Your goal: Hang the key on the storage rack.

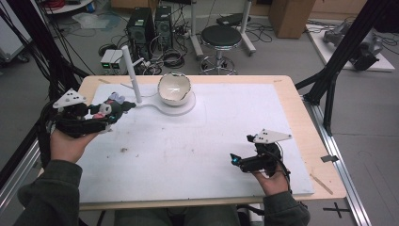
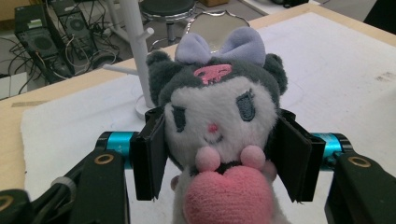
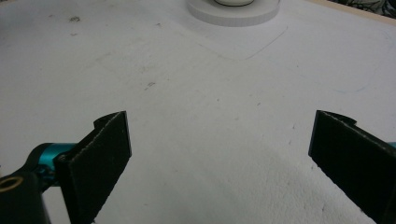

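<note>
A small plush toy (image 2: 215, 116) with a grey hood, lilac bow, white face and pink heart sits between the two black pads of my left gripper (image 2: 219, 158), which press on its sides. In the high view the plush toy (image 1: 110, 107) hangs above the table's left side in my left gripper (image 1: 106, 115). My right gripper (image 1: 234, 160) rests low over the white mat at the right. Its jaws stand wide apart in the right gripper view (image 3: 219, 154) with nothing between them.
A white bowl (image 1: 174, 87) sits on a round white base (image 1: 181, 107) at the back of the mat. A white peg stand (image 1: 132, 74) rises beside it, just beyond the plush. The wooden table edge (image 1: 324, 155) borders the white mat.
</note>
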Demonstrator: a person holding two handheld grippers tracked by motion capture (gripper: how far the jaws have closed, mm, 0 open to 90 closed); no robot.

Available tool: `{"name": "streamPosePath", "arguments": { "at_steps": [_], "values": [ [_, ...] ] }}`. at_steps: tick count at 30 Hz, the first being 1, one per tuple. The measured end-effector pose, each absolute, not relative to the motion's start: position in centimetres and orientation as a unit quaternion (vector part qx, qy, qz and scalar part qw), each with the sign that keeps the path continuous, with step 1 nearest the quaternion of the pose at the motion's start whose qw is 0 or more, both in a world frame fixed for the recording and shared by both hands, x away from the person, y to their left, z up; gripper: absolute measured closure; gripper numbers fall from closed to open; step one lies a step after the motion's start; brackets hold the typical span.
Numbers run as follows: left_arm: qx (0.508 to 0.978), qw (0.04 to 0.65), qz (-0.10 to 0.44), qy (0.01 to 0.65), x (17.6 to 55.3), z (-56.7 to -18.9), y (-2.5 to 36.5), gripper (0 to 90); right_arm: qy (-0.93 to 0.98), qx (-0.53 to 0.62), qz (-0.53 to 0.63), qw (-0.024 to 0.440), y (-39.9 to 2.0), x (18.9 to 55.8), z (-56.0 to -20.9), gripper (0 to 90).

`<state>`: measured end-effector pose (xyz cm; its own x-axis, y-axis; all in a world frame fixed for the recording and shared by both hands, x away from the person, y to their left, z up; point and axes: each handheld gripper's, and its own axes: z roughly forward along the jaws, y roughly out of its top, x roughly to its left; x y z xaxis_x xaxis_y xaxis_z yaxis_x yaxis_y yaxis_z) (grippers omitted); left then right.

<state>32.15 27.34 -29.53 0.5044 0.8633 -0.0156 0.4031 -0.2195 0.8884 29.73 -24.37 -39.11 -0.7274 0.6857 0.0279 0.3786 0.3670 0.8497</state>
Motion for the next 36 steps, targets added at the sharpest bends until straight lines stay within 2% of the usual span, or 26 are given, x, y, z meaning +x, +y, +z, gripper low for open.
{"name": "streamPosePath", "arguments": {
  "at_steps": [36],
  "values": [
    [0.720,0.433,0.285,0.462,40.6,-26.8,25.8,41.6,0.807,0.326,0.463,0.169,-24.7,30.0,-39.1,4.8]
  ]
}}
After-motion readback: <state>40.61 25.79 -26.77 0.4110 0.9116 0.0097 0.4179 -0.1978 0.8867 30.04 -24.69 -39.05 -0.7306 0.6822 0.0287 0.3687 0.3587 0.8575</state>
